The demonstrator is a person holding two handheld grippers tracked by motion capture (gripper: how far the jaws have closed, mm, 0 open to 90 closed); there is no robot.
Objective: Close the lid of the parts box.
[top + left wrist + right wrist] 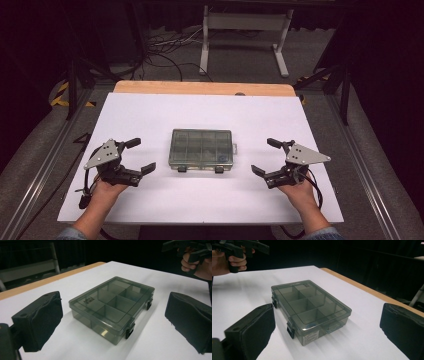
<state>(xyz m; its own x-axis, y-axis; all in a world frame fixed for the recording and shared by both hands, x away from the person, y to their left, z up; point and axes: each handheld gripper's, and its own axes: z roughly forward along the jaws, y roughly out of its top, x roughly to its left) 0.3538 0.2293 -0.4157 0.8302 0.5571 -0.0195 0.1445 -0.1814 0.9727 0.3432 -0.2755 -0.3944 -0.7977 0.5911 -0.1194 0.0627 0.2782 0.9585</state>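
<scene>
A smoky clear plastic organiser box (201, 149) lies shut in the middle of the white table top (200, 195), its two black latches facing the near edge. Its lid shows several compartments (113, 305) (309, 306). My left gripper (141, 156) hovers to the box's left, open and holding nothing, with its black pads (41, 318) wide apart. To the right of the box my right gripper (266, 156) is open too, its pads (255, 328) bare. Each points inward at the box, a short gap away.
The white top rests on a wooden table whose edge (202, 88) shows at the far side. A white stand (245, 30) and cables (165, 50) sit on the floor beyond. Metal rails (45, 165) run along both sides of the table.
</scene>
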